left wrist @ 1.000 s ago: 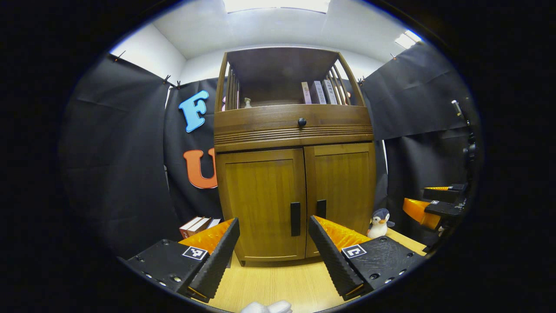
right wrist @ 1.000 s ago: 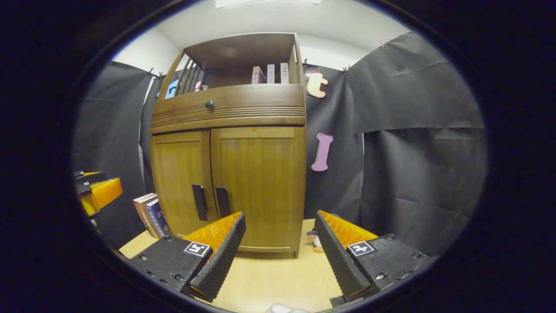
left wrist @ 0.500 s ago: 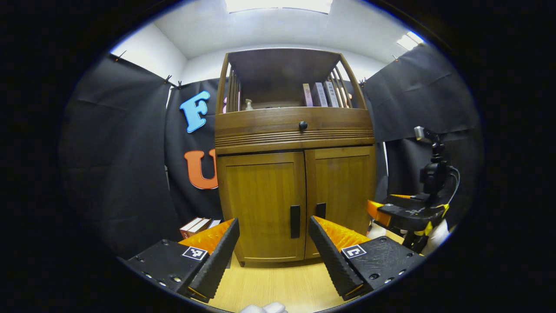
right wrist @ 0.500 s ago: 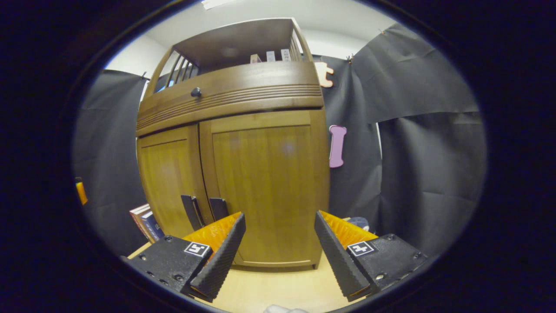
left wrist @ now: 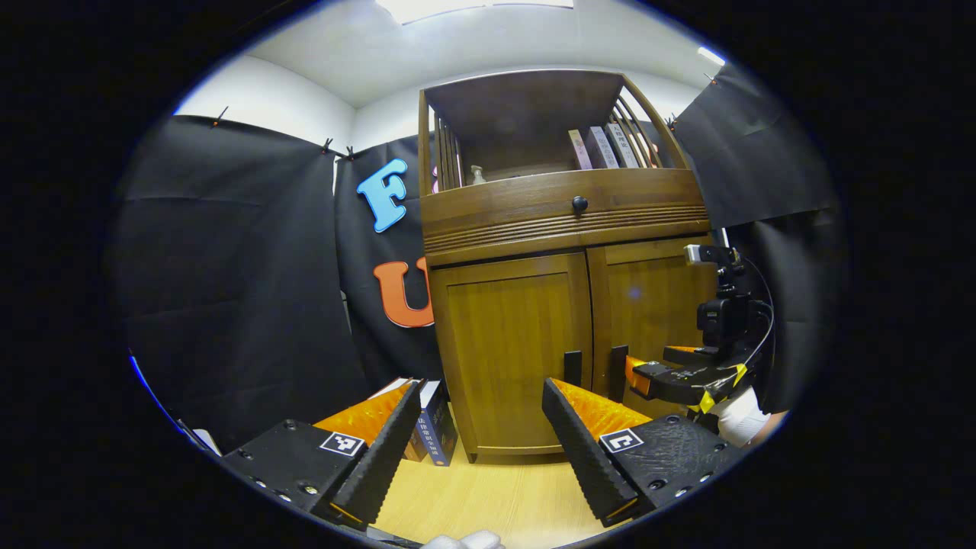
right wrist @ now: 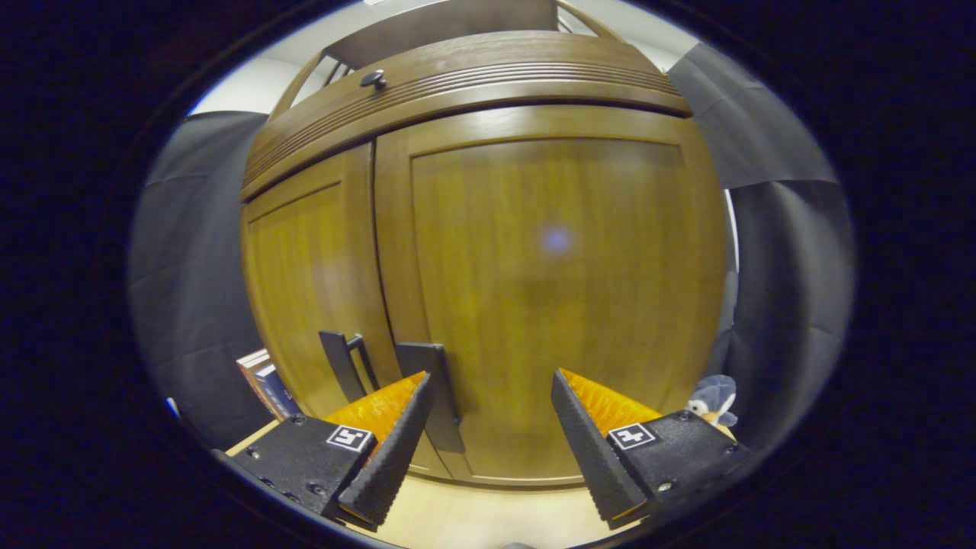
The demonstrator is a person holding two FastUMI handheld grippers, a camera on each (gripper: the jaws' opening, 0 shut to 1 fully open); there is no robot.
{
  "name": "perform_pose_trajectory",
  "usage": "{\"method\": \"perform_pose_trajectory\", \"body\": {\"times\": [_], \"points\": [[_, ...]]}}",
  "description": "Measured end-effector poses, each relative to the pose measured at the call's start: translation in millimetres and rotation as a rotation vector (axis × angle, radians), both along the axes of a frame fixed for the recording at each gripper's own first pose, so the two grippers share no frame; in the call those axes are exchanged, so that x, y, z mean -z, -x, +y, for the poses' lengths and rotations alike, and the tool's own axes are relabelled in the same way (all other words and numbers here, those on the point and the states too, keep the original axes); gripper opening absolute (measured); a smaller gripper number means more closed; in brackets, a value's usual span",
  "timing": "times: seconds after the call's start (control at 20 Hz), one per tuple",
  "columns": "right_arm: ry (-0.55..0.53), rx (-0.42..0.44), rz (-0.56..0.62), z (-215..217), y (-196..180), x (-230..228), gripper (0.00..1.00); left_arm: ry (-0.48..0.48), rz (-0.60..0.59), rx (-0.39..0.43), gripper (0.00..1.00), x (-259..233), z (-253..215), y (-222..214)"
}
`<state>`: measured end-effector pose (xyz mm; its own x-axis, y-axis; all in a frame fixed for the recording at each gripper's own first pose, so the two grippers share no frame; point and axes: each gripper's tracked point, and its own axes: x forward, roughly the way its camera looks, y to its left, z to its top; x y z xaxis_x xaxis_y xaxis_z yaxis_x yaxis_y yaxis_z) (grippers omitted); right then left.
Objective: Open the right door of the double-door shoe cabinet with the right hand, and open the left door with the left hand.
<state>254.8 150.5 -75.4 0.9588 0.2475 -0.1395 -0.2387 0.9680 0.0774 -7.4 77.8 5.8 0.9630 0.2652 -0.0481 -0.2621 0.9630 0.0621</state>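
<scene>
The wooden shoe cabinet has both doors shut. In the left gripper view its left door [left wrist: 511,343] and right door [left wrist: 656,297] carry dark upright handles [left wrist: 573,368] near the middle seam. My left gripper [left wrist: 480,450] is open, well back from the cabinet and low before the left door. The right gripper [left wrist: 637,370], held by a hand [left wrist: 736,418], sits close to the right door's handle [left wrist: 616,371]. In the right gripper view the right door [right wrist: 549,274] looms close. My right gripper [right wrist: 488,450] is open, and the right handle [right wrist: 433,396] stands just behind its left fingertip, outside the gap.
Several books [left wrist: 428,427] lean on the light wooden surface [left wrist: 488,496] left of the cabinet. A penguin toy [right wrist: 711,399] sits by the cabinet's right side. Above the doors is a drawer with a round knob [left wrist: 579,203] and an open shelf holding books [left wrist: 602,149].
The right gripper has moved in close to the right door, near its handle. The left gripper's view has swung left, so the cabinet now sits further right.
</scene>
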Motion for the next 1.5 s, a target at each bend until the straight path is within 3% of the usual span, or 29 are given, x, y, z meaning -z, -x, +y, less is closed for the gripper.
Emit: {"method": "perform_pose_trajectory", "body": {"times": [0.25, 0.3, 0.45, 0.55, 0.7, 1.0, 1.3, 1.35, 1.5], "points": [[0.028, -0.05, 0.011, 35, -10, 9, 0.94, 0.0, 0.013, -0.042, 0.96, 4, 11, 3], [0.032, -0.051, 0.017, 38, -11, 11, 0.86, 0.003, 0.013, -0.044, 0.96, 4, 13, 4], [0.033, -0.04, 0.031, 45, -21, 15, 0.77, 0.002, 0.011, -0.042, 0.96, 5, 16, 7], [0.007, -0.029, 0.042, 49, -27, 17, 0.67, 0.004, 0.013, -0.034, 0.96, 7, 18, 7], [-0.005, 0.015, 0.037, 44, -32, 19, 0.39, 0.023, 0.017, -0.003, 0.96, 11, 18, 4], [-0.009, -0.018, 0.054, 42, -20, 20, 0.31, 0.015, 0.017, 0.118, 0.96, 10, -2, -2], [0.02, -0.027, 0.05, 22, 38, 21, 0.28, 0.023, -0.016, 0.239, 0.96, 7, -30, 7], [0.026, -0.024, 0.051, 18, 46, 23, 0.28, 0.028, -0.021, 0.252, 1.0, 8, -34, 10], [0.031, -0.008, 0.051, 2, 74, 23, 0.28, 0.031, -0.035, 0.299, 0.96, 11, -49, 20]]}}
